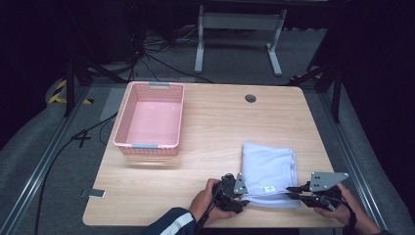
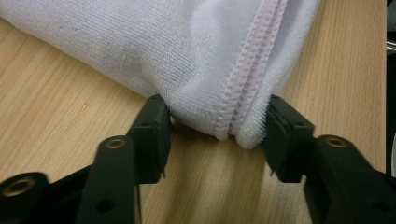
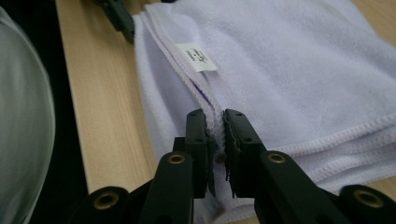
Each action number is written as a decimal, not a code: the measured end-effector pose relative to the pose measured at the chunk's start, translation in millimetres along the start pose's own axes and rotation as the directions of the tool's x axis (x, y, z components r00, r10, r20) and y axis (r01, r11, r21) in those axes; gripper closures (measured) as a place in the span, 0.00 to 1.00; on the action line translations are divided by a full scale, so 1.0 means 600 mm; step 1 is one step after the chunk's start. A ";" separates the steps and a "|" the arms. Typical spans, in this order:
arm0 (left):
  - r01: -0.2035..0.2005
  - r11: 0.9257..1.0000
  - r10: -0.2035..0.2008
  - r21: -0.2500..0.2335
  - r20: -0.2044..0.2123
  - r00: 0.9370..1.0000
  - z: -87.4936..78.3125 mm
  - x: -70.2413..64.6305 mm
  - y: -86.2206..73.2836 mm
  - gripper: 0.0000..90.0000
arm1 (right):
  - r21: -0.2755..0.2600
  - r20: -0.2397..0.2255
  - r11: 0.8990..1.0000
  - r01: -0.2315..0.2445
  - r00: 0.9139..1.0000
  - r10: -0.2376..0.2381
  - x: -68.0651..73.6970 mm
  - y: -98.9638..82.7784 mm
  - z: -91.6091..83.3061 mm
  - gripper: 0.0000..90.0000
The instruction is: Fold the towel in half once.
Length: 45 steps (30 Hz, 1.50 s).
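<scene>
I have a folded white towel (image 1: pixel 269 169) lying near the front right corner of the tabletop (image 1: pixel 215 127), its near edge close to the table's front edge. My left gripper (image 1: pixel 240 198) sits at the towel's front left corner; in the left gripper view its jaws stand partly apart with the bunched, stitched corner of the towel (image 2: pixel 219 70) between them, the pads touching the cloth on both sides. My right gripper (image 1: pixel 293 191) is at the towel's front right corner, and in the right gripper view its jaws are nearly together, pinching a thin hemmed edge of the towel (image 3: pixel 299 74) just below the small white label (image 3: pixel 197 57). A pink basket (image 1: pixel 128 122) stands well apart at the back left of the tabletop, near its left edge.
</scene>
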<state>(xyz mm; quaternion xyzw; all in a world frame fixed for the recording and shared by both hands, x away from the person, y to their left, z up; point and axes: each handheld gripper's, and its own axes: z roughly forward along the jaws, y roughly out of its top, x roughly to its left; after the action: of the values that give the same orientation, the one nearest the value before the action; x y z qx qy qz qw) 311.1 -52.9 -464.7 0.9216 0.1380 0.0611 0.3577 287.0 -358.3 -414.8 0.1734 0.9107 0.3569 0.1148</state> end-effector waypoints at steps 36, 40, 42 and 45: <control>0.034 0.999 -0.033 -0.035 0.040 0.999 0.019 0.021 0.005 0.23 | -0.044 0.239 0.944 -0.328 0.914 0.329 -0.159 0.027 0.043 0.23; 0.017 0.999 -0.016 -0.035 0.034 0.999 0.022 0.022 0.007 0.20 | -0.028 0.227 0.920 -0.391 0.894 0.386 -0.186 0.005 0.065 0.16; 0.011 1.000 -0.010 -0.030 0.026 1.000 0.023 0.019 0.008 0.20 | -0.025 0.219 0.906 -0.422 0.882 0.417 -0.192 -0.003 0.070 0.13; -0.002 1.000 0.002 -0.022 0.015 1.000 0.024 0.018 0.009 0.19 | 0.000 0.207 0.890 -0.456 0.871 0.446 -0.195 -0.018 0.089 0.07</control>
<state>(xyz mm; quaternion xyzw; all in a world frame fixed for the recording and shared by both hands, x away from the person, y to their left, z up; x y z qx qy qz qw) 325.5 -62.7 -471.5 0.9182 0.1337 0.0558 0.3687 409.2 -379.9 -450.8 0.4189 0.8371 0.3322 0.1156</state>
